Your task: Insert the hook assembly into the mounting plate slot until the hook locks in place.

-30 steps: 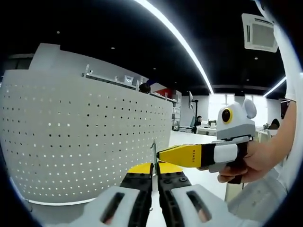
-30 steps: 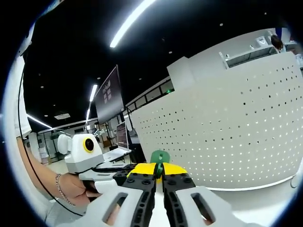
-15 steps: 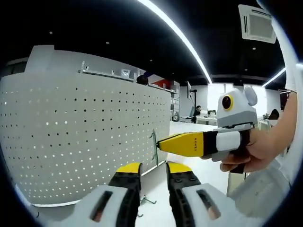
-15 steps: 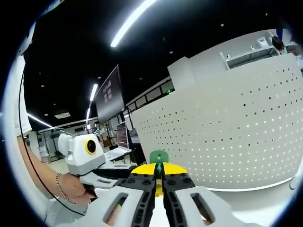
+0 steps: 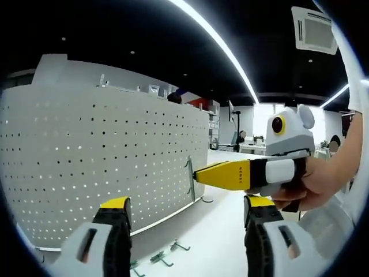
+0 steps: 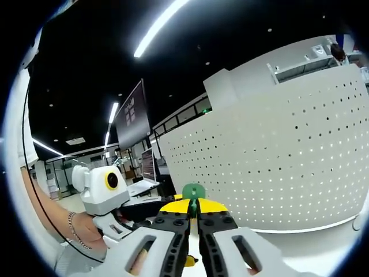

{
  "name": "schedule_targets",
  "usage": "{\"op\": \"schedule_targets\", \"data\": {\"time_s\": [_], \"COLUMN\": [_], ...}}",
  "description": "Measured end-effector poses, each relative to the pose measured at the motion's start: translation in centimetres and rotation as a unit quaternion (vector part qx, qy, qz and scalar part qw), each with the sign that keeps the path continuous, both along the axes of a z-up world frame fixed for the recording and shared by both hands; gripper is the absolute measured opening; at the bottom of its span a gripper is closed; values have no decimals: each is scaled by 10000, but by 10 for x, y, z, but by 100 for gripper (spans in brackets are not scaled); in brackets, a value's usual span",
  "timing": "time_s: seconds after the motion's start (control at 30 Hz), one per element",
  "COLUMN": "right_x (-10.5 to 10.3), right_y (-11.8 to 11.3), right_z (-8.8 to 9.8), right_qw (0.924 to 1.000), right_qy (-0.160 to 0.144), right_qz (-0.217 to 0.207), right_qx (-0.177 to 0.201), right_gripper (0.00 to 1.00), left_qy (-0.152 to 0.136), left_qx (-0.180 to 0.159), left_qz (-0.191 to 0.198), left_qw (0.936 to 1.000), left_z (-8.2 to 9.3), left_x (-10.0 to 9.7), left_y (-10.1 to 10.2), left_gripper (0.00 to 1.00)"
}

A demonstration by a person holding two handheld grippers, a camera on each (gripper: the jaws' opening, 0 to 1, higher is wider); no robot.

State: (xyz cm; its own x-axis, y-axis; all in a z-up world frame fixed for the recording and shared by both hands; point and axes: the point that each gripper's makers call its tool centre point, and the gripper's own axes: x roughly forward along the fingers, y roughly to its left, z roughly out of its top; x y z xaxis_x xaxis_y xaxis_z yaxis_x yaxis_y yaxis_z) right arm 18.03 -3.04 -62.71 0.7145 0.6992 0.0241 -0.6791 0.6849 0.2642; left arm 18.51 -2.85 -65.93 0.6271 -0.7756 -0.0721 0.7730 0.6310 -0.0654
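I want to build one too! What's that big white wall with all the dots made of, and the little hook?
The holey board looks like thin sheet metal painted matte white, with even punched holes. The hook, held in the right claw, looks like thin grey metal, though it's too small to be sure.

White-bodied left gripper (image 5: 184, 216): black jaws, yellow tips. Matching right gripper (image 6: 193, 216). Thin bracelet (image 6: 71, 226) on wrist.
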Motion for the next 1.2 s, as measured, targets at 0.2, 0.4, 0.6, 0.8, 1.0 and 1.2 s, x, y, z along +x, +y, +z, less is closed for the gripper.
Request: {"op": "schedule_targets", "data": {"time_s": [0.2,0.4,0.6,0.8,1.0,1.2], "right_x": [6,16,20,26,37,48], "right_y": [-8,-33,-40,-41,-38,-34], "right_z": [-2,1,-1,3,11,20], "right_qw": [9957,9810,9806,9821,9824,9827], "right_qy": [-311,-608,-482,-434,-432,-433], "right_qz": [-409,-1219,-1350,-1425,-1527,-1599], "right_qx": [-773,-1383,-1338,-1150,-988,-830], "right_gripper": [1,1,1,1,1,1], "left_qy": [0,10,-9,-13,-30,12], "left_qx": [26,30,26,54,100,96], "left_qz": [49,112,107,109,147,183], "left_qw": [10000,9999,9999,9999,9998,9998], "left_z": [-2,-2,-2,-2,-3,-6], "left_x": [1,3,3,2,1,-2], "left_y": [2,6,5,8,18,29], "left_gripper": [80,80,80,79,78,77]}}
